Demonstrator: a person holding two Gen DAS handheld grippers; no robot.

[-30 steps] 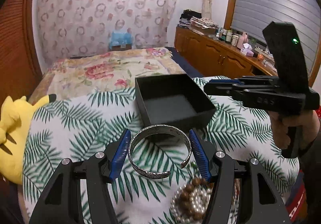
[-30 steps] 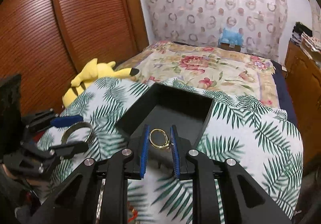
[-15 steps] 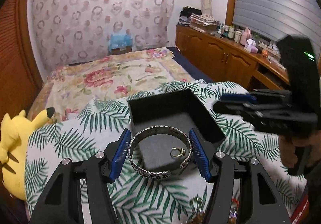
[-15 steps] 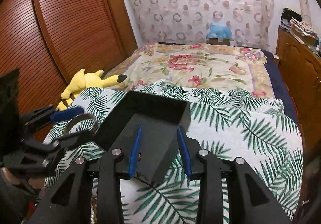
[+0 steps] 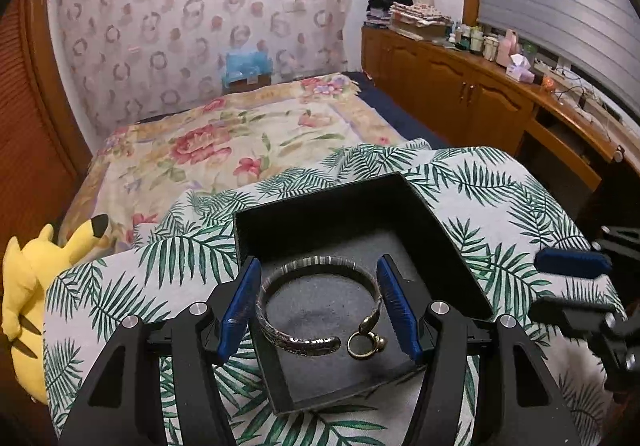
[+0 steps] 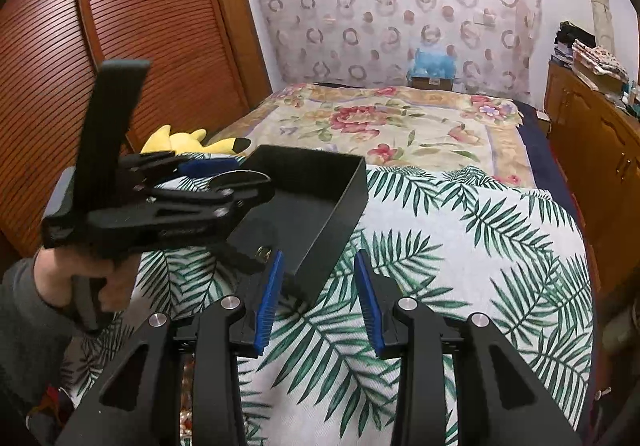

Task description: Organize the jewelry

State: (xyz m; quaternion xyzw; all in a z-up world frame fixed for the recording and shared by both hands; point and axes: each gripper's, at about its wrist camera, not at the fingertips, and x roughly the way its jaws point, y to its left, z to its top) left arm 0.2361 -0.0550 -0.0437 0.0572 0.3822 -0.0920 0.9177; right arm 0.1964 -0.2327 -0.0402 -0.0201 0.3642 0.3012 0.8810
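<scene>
Left gripper [image 5: 318, 300]: held over the black box, blue pads on either side of the silver bangle. The left pad sits against the band's left edge and the right pad against its upper right; the jaws are easing apart, though the pads appear to press the band, which is hard to judge from this angle.
Silver bangle [image 5: 276, 316]: an open cuff with patterned metal, its gap toward the lower right, lying level between the left gripper's pads above the box floor. In the right wrist view only a thin arc of it shows [image 6: 240, 176] ahead of that gripper.
Black box [image 5: 436, 218]: open-topped, square, with a grey padded floor, standing on the palm-leaf cloth. Its near corner lies just beyond the right gripper's pads [image 6: 340, 214].
Gold ring [image 5: 362, 344]: resting on the box floor near the front, just beside the bangle's open ends.
Right gripper [image 6: 318, 296]: jaws parted and empty, only cloth and the box corner showing between the blue pads; low to the right of the box.
Left hand [image 6: 86, 280]: wrapped around the left gripper's handle, a grey sleeve behind it.
Palm-leaf cloth [image 6: 460, 246]: white with green fronds, spread over the foot of the bed.
Yellow plush toy [image 5: 30, 286]: at the cloth's left edge, well apart from the box.
</scene>
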